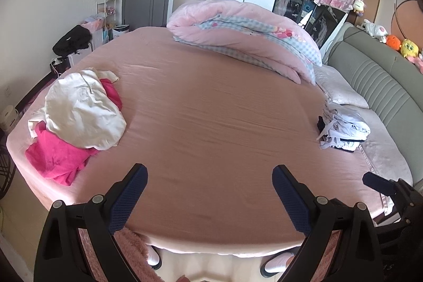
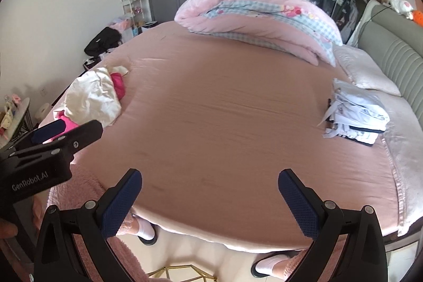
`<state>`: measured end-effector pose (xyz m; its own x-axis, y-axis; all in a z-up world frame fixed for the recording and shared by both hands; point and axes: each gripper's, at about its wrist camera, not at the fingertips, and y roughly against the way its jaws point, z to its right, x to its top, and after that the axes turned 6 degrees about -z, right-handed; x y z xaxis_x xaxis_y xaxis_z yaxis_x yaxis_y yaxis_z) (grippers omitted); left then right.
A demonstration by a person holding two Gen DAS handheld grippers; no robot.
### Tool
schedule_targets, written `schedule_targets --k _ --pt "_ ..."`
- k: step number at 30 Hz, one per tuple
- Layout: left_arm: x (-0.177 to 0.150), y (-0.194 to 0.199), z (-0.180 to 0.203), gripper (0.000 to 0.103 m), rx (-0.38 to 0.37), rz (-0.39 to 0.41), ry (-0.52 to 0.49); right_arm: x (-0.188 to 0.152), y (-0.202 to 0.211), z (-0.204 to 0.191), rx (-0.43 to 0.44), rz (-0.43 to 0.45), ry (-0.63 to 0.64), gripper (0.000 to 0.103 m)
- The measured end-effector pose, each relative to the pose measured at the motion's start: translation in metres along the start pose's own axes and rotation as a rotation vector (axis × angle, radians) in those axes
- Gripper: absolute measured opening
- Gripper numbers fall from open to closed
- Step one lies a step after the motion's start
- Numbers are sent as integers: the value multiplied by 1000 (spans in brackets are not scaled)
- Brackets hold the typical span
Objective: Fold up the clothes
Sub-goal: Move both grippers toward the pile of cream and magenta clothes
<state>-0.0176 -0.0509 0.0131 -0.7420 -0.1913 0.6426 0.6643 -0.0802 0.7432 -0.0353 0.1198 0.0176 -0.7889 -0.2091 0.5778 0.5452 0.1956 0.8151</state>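
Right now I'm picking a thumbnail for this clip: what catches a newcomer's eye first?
The hot-pink garment under a white garment, heaped at the bed's left edge. Then the rolled pink quilt at the far side, and the neat pale folded stack on the right, near the grey headboard.

Bed sheet (image 1: 211, 107): matt pink cloth, faintly creased. Quilt (image 1: 246, 31): plush fleece. Headboard (image 1: 375, 81): ribbed, padded upholstery. Gripper pads (image 1: 127, 200): blue, knurled; arms matt black plastic.
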Motion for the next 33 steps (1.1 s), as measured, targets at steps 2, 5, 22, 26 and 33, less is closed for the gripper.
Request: schedule_targets --k 2,5,22,26,33 --pt "6 -1 -14 96 6 12 21 8 -6 -8 31 9 17 103" --pt "15 -3 -38 96 25 30 36 25 -15 -25 86 46 75 103" --pt "45 -41 -234 96 186 -13 301 98 -134 -169 220 -48 248 103" --pt "47 -72 -289 96 203 -93 356 109 -183 -203 223 -115 273 103" --pt "23 -142 -347 96 94 -255 474 120 -277 -253 277 -228 262 103"
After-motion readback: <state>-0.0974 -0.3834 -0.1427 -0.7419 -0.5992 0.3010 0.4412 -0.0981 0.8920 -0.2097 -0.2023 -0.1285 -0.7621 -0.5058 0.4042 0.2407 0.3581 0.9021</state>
